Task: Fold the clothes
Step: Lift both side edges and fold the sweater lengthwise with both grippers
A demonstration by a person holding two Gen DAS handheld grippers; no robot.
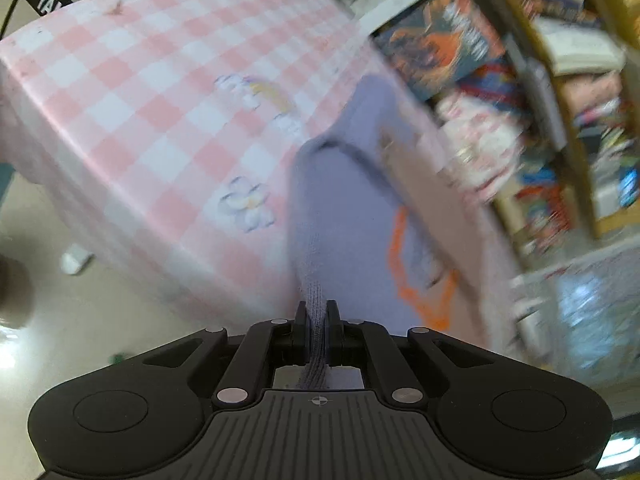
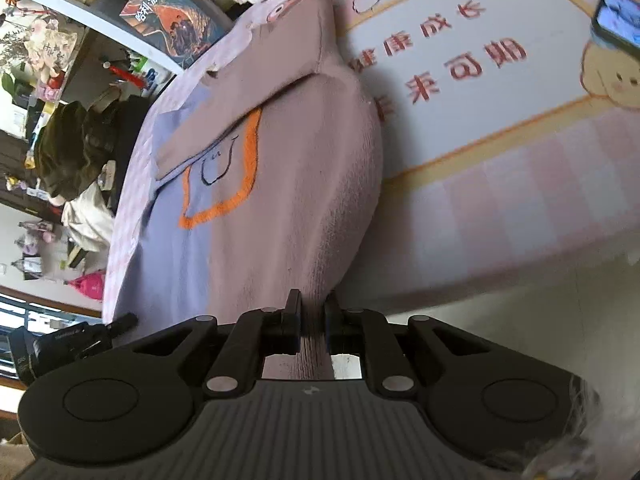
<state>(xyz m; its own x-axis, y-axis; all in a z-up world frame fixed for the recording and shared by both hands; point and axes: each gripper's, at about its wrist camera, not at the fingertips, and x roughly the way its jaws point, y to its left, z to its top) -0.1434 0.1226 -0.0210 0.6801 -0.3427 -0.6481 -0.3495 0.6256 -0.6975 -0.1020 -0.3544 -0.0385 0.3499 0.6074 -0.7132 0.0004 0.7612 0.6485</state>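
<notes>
A lavender and mauve sweater point(image 1: 340, 216) with an orange outline print lies on a table under a pink checked cloth point(image 1: 168, 92). My left gripper point(image 1: 316, 316) is shut on the sweater's ribbed hem, which runs between the fingers. In the right wrist view the same sweater point(image 2: 288, 168) has a mauve sleeve folded across its chest. My right gripper point(image 2: 312, 320) is shut on the mauve ribbed hem. Both grips are at the table's near edge. The left view is motion-blurred.
Shelves with books and toys point(image 1: 560, 100) stand beyond the table. A phone point(image 2: 618, 20) lies on the printed cloth point(image 2: 480, 100) at the far right. A dark camera point(image 2: 60, 348) sits low at the left. Floor point(image 1: 60, 300) shows beneath the table edge.
</notes>
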